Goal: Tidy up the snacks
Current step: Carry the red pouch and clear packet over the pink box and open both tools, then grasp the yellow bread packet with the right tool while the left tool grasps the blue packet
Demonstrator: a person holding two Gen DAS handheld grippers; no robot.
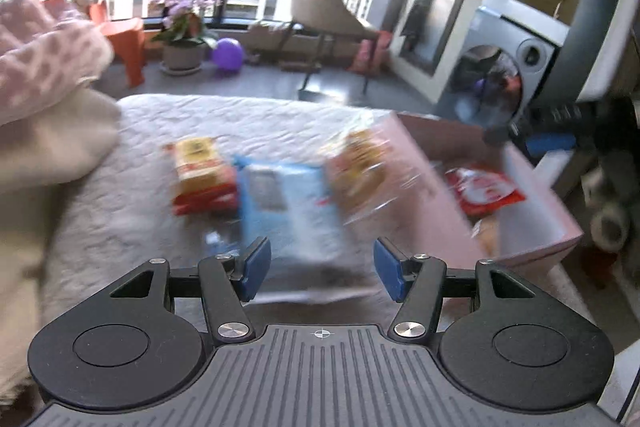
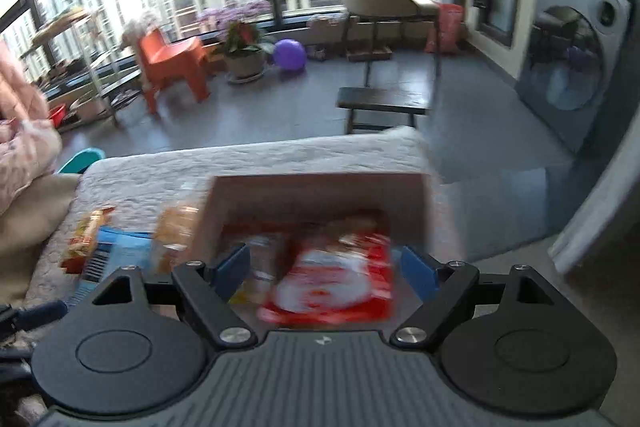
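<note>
Pretty blurry stuff here, so packet labels can't be read, but the layout is clear enough. Three snacks are left out on the quilted bed cover (image 1: 132, 163): a yellow-and-red packet (image 1: 202, 173), a blue-and-white packet (image 1: 290, 211) just beside it, and a clear bag of golden-brown snacks (image 1: 362, 167) leaning near the cardboard box (image 1: 536, 203). Inside the box, one red-and-white packet (image 2: 336, 277) can be made out, with maybe something yellowish under it, too smeared to be counted. So that's three outside, at least one inside, one box. The left gripper (image 1: 320, 267) is held with its blue pads apart over the near end of the blue-and-white packet, nothing pinched. The right gripper (image 2: 324, 271) is hanging over the box with its pads spread wide on either side of the red-and-white packet, which lies loose below and isn't being squeezed. All of these look like light, crinkly film pouches, probably slippery and easily crushed if the contents are crisps or biscuits. A pinch on a flat sealed edge or a corner is judged safer than a squeeze across the puffy middle, especially for the clear bag.
</note>
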